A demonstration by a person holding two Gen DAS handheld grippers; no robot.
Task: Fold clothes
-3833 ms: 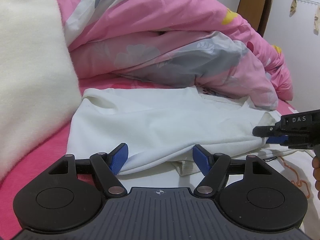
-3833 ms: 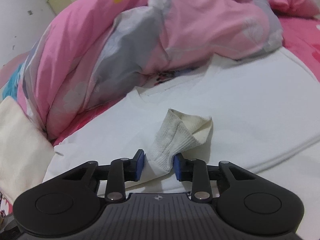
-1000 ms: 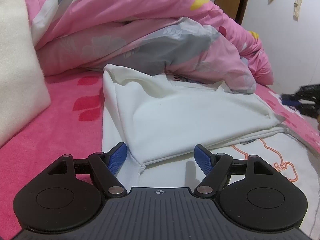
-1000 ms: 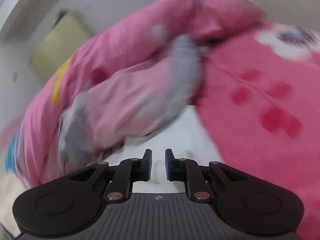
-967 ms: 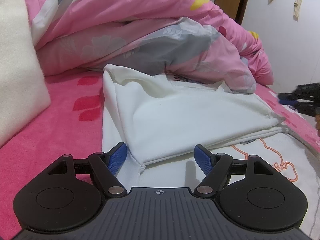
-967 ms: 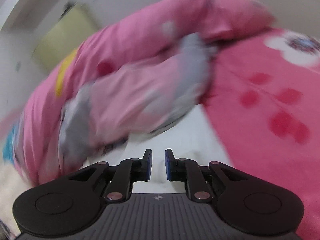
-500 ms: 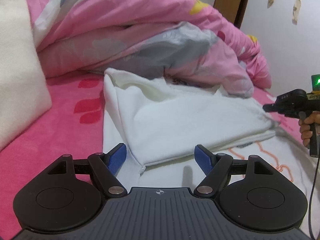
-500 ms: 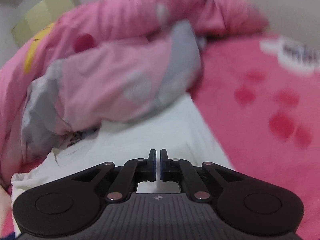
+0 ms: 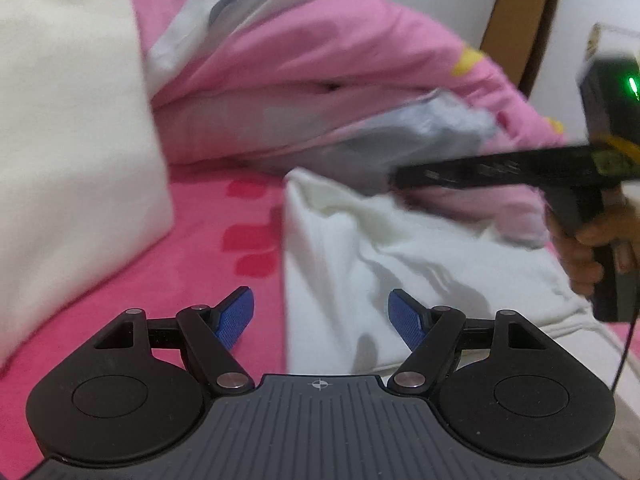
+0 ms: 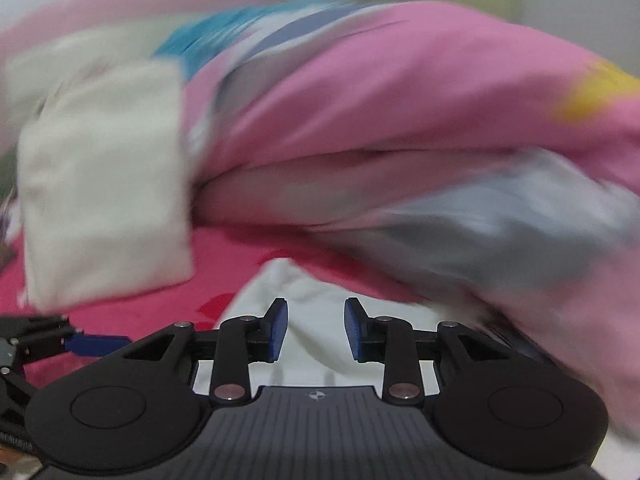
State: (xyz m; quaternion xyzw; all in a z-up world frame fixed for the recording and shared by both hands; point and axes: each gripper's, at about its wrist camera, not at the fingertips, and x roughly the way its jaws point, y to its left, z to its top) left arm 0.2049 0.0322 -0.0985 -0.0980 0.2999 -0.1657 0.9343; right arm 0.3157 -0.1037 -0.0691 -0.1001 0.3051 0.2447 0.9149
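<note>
Two grippers empty | left gripper point(image 9: 321, 314) wide, shirt point(image 9: 400, 264) edge between its tips | right gripper point(image 10: 315, 329) opening, shirt corner just ahead | close squarely on one layer.

A bed point(image 9: 208, 248) covered by a pink sheet is seen, heaped with a pink and grey duvet point(image 9: 320, 92). A white wall point(image 9: 448, 0) and a brown door point(image 9: 516, 32) are seen behind.

A bedroom in a home; a bed point(image 9: 224, 248) with a pink flower-print sheet carries a bunched pink and grey duvet point(image 9: 320, 80) and a cream pillow point(image 9: 68, 120). White walls point(image 9: 440, 0) and a brown door point(image 9: 516, 28) stand behind.
</note>
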